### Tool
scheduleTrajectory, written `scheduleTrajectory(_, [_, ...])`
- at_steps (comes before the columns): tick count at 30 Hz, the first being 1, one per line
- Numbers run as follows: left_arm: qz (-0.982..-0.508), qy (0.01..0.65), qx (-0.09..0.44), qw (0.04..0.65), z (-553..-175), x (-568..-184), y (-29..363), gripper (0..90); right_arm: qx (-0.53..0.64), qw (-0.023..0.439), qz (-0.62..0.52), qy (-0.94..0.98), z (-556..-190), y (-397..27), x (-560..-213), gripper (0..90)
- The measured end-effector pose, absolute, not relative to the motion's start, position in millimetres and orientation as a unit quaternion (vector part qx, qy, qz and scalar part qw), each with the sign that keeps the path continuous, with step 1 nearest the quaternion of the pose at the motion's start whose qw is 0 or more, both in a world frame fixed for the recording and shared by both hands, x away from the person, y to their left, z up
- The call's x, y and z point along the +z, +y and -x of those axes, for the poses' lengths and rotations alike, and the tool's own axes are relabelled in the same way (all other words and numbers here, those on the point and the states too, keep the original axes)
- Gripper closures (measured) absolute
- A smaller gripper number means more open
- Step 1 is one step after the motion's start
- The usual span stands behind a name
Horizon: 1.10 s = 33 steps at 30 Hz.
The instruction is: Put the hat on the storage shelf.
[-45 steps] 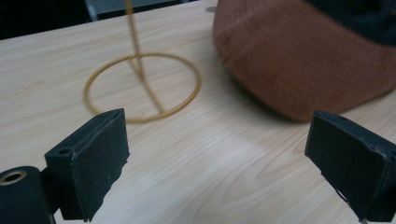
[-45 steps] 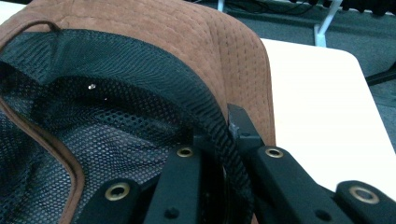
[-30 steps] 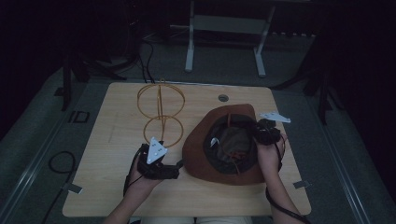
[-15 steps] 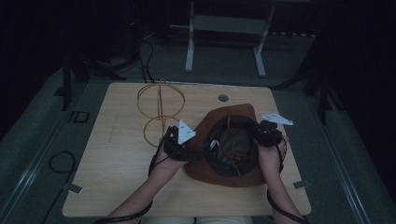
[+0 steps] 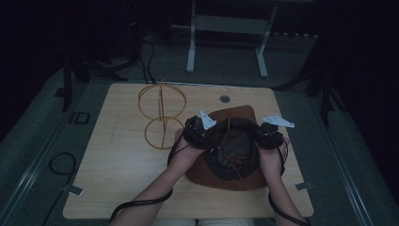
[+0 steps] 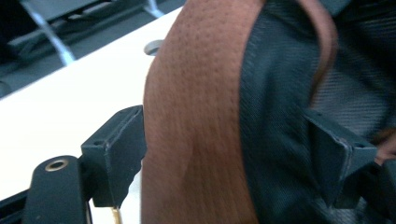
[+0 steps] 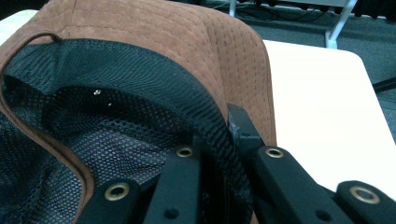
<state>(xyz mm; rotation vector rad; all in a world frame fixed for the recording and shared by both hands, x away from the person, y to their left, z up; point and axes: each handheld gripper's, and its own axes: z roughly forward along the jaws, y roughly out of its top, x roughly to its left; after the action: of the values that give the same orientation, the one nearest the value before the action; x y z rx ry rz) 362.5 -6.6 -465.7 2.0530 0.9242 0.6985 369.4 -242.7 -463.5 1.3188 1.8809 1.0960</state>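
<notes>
Moved in from the desk's near left to the hat's left brim: left hand-held gripper, jaws just closing around brim and lining, not yet pinching. Clamped on the opposite edge, right hand-held gripper, steadying the upturned hat on the desk beside a wire stand, probably for a two-sided lift.

Brown suede hat lies crown-down on table, black mesh lining up

We see a dim room: beyond the grippers, past the light wooden table, a grey metal stand on grey floor, dark cables trailing there.
</notes>
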Motion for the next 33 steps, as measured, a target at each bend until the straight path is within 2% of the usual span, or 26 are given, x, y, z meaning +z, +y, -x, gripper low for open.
scheduleTrajectory(1, [-0.804, 0.368, 0.279, 0.374, -364, -467, -9, 25.5, 0.411, 0.294, -0.495, 0.707, -369, -242, -463, 84.0])
scheduleTrajectory(5, [-0.804, 0.385, 0.275, 0.362, -371, -471, -12, 36.6, 0.412, 0.295, -0.491, 0.709, -367, -241, -462, 84.0])
scheduleTrajectory(11, [-0.791, 0.404, 0.275, 0.367, -374, -469, -16, 63.4, 0.417, 0.292, -0.487, 0.710, -361, -238, -460, 84.0])
scheduleTrajectory(15, [-0.783, 0.409, 0.281, 0.376, -373, -466, -14, 85.4, 0.424, 0.287, -0.483, 0.710, -357, -237, -459, 83.8])
scheduleTrajectory(19, [-0.781, 0.404, 0.278, 0.387, -372, -463, -10, 86.3, 0.429, 0.284, -0.476, 0.714, -351, -237, -457, 81.2])
scheduleTrajectory(22, [-0.783, 0.397, 0.280, 0.389, -371, -460, -7, 86.4, 0.431, 0.271, -0.466, 0.724, -345, -240, -455, 74.4])
scheduleTrajectory(24, [-0.781, 0.396, 0.280, 0.394, -369, -457, -3, 86.4, 0.439, 0.258, -0.455, 0.731, -339, -243, -454, 65.9])
scheduleTrajectory(25, [-0.781, 0.396, 0.280, 0.394, -369, -457, -3, 86.5, 0.439, 0.258, -0.455, 0.731, -339, -243, -454, 65.9])
scheduleTrajectory(27, [-0.779, 0.390, 0.291, 0.395, -366, -455, 0, 86.5, 0.453, 0.239, -0.432, 0.742, -328, -249, -450, 56.9])
scheduleTrajectory(33, [-0.775, 0.387, 0.286, 0.409, -359, -456, 8, 86.5, 0.494, 0.205, -0.389, 0.750, -302, -266, -432, 49.0])
